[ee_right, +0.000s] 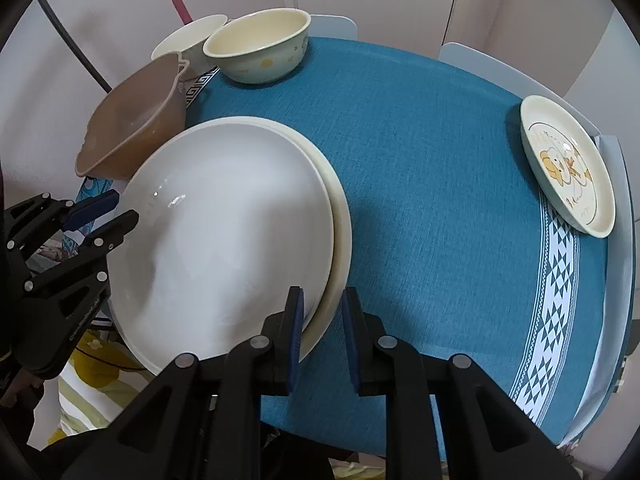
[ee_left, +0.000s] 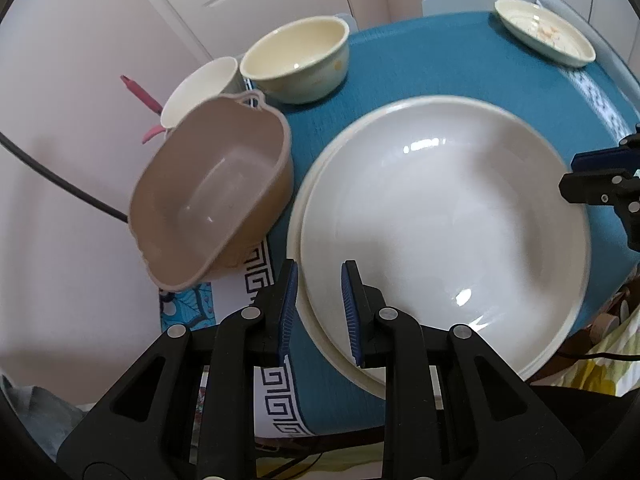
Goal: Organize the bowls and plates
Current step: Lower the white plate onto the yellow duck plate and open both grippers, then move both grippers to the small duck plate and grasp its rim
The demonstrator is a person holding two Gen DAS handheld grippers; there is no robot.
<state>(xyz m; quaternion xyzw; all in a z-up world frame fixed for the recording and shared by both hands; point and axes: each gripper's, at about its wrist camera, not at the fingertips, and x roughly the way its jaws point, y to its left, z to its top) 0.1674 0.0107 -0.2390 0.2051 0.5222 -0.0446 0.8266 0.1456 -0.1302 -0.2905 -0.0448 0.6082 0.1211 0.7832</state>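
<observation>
Right wrist: cartoon plate (ee_right: pixel 568 166) bears small unreadable lettering

Soft, even indoor light; my fisheye views bend and darken at the edges, with small glare spots on the white plate (ee_left: pixel 440 216).

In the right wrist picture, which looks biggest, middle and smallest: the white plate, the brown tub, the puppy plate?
1. White plate, biggest by far, though it is nearest the camera.
2. Brown tub and puppy plate look about alike; I can't rank them, since both sit far off.
</observation>
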